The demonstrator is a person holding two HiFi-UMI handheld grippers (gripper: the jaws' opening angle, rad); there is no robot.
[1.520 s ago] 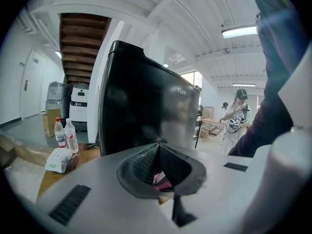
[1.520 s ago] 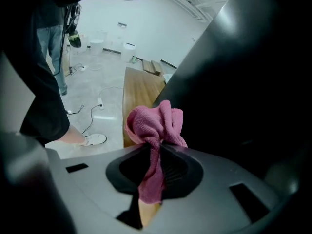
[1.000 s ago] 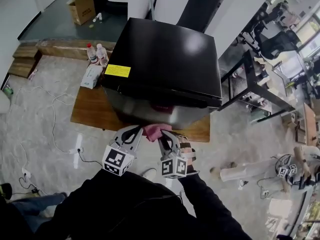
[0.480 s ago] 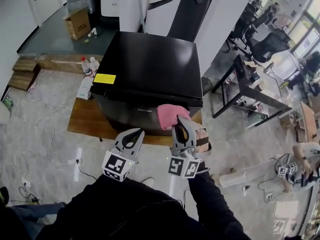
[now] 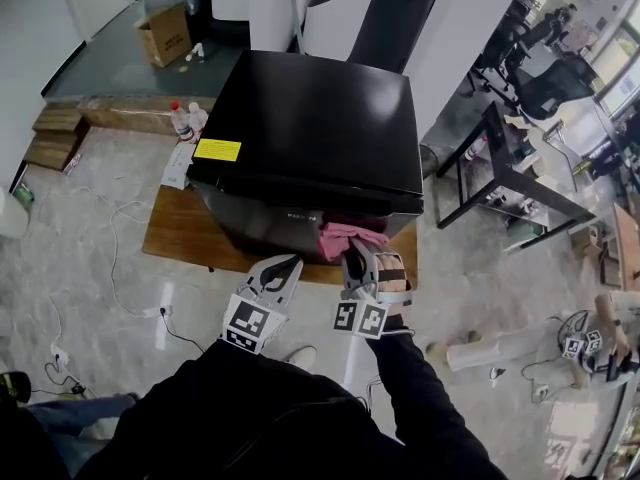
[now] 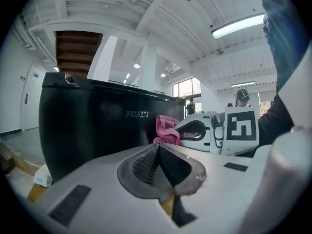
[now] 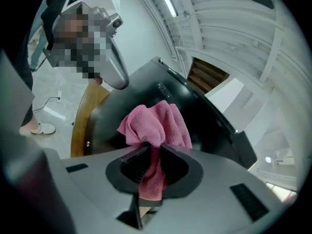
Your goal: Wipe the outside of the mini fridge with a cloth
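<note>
A black mini fridge (image 5: 310, 138) stands on a low wooden board (image 5: 180, 230), with a yellow label (image 5: 217, 150) on its top. My right gripper (image 5: 352, 251) is shut on a pink cloth (image 5: 342, 236), which is pressed against the fridge's front face just under the top edge. In the right gripper view the pink cloth (image 7: 156, 126) bunches out of the closed jaws in front of the black fridge (image 7: 204, 126). My left gripper (image 5: 284, 265) hangs shut and empty to the left, short of the front face. The left gripper view shows the fridge front (image 6: 92, 126) and the cloth (image 6: 167, 129).
Two bottles (image 5: 185, 118) and a white pack (image 5: 178, 165) lie left of the fridge. A cardboard box (image 5: 166, 34) sits at the back. A black-framed table (image 5: 510, 173) stands to the right. White cables (image 5: 110, 258) run across the floor on the left.
The right gripper with the cloth has moved along the fridge's front, up and right half a second ago, now lower and closer in. The left gripper stayed shut alongside.
</note>
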